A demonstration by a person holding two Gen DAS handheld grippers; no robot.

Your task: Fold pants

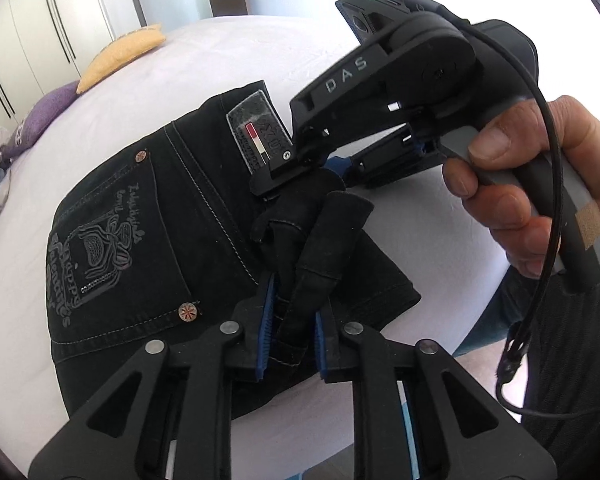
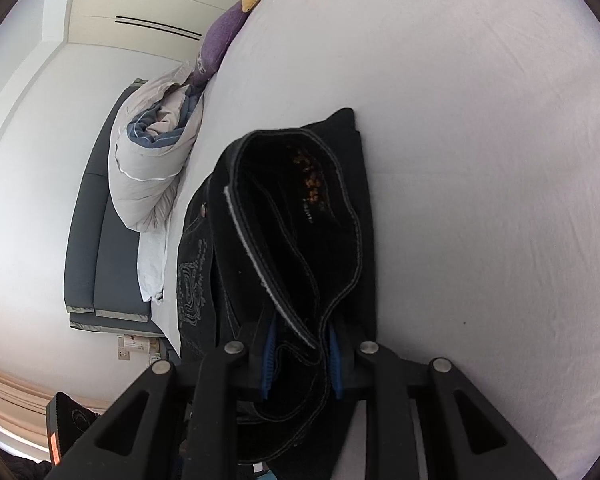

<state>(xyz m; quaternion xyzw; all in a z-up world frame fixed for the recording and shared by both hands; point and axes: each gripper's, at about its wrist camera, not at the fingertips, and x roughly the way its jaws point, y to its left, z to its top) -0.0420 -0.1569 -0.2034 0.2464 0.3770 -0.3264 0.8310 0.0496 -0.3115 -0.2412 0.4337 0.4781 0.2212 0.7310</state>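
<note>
Black jeans [image 1: 148, 240] lie folded on a white bed [image 1: 220, 64], back pocket with grey print facing up. My left gripper [image 1: 290, 344] is shut on a bunched fold of the jeans near the bed's front edge. My right gripper [image 1: 300, 172], held in a hand, is shut on the same bunched cloth just beyond, beside the leather waist patch [image 1: 258, 136]. In the right wrist view, the right gripper [image 2: 302, 364] pinches the waistband, and the jeans [image 2: 300, 216] open out ahead of it.
A yellow pillow [image 1: 120, 56] and a purple pillow [image 1: 48, 116] lie at the bed's far left. A rolled duvet [image 2: 152, 168] sits on a dark bench beside the bed. White wardrobes [image 1: 40, 28] stand behind.
</note>
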